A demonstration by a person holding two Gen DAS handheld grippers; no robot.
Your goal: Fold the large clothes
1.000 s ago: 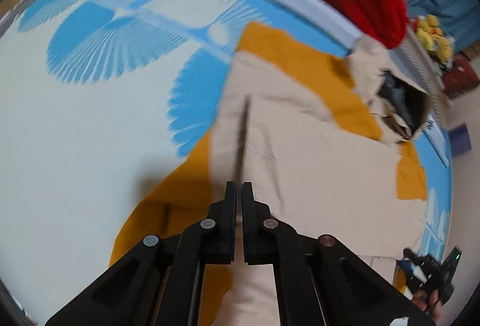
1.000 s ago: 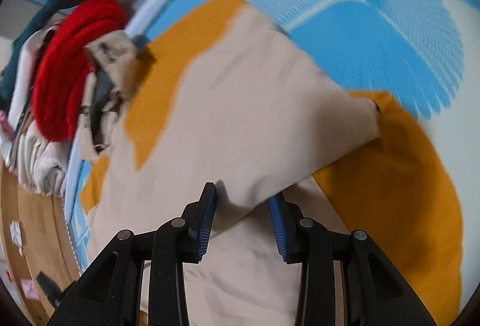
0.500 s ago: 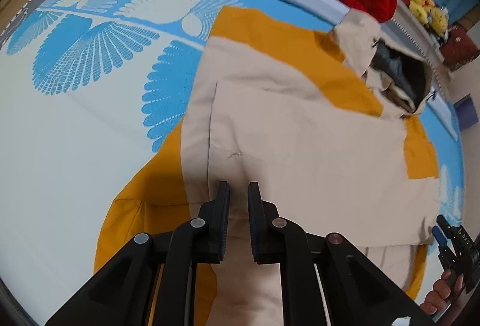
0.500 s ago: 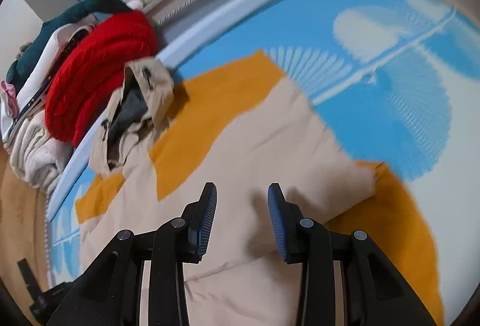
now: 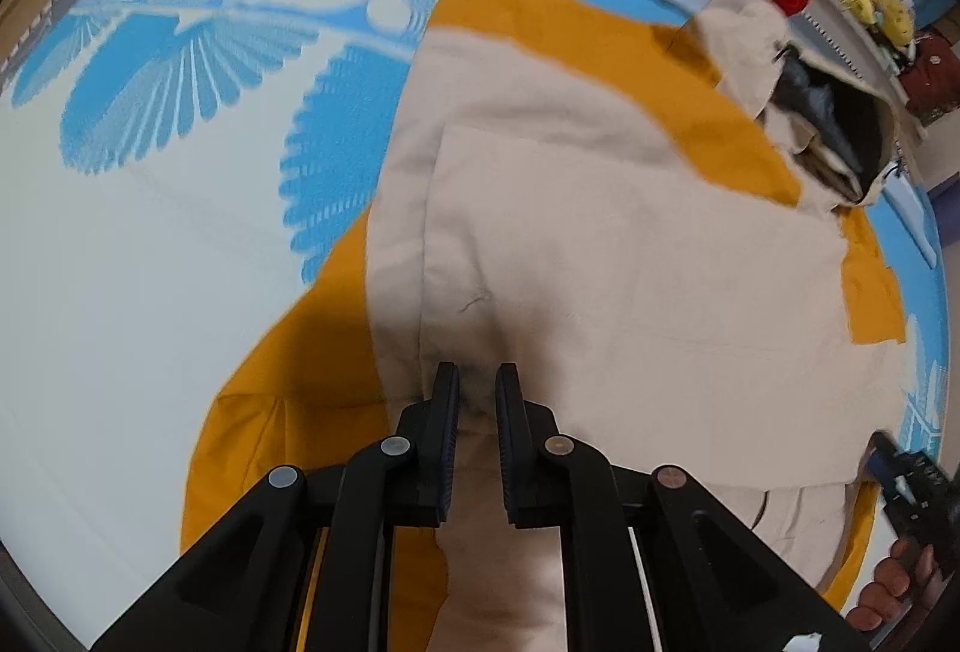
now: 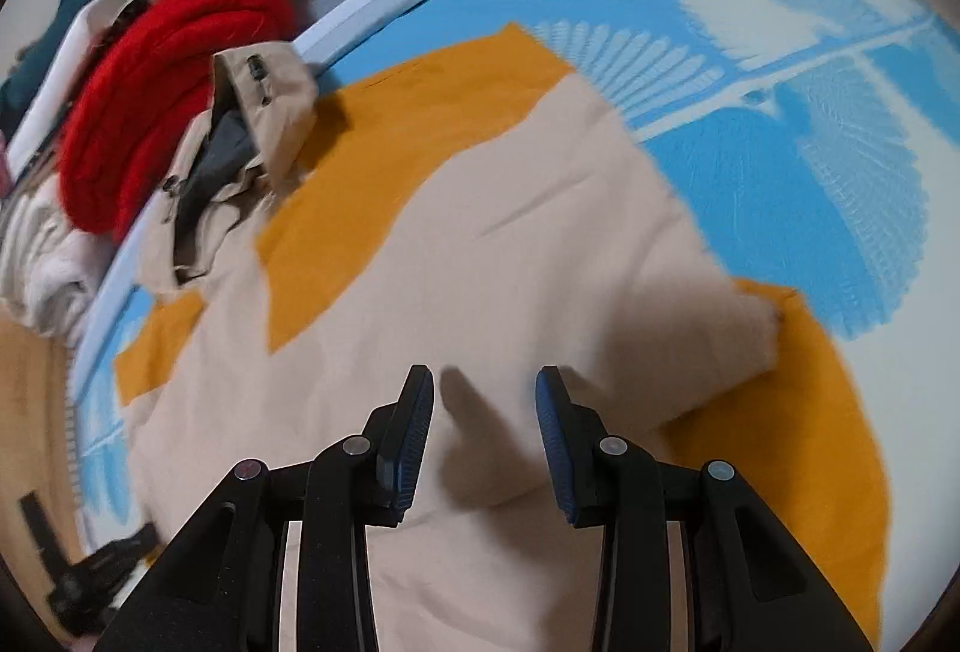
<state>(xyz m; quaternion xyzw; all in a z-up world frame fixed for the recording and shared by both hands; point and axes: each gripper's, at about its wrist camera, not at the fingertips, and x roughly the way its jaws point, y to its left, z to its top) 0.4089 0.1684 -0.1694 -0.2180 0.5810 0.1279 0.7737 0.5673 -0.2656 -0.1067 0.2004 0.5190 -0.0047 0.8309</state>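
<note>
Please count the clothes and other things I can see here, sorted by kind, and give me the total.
Beige and orange jacket spread on the mat: 1
Red knitted garment beside it: 1
Blue and white patterned mat: 1
Hand-held gripper: 2, left and right
Total: 5
</note>
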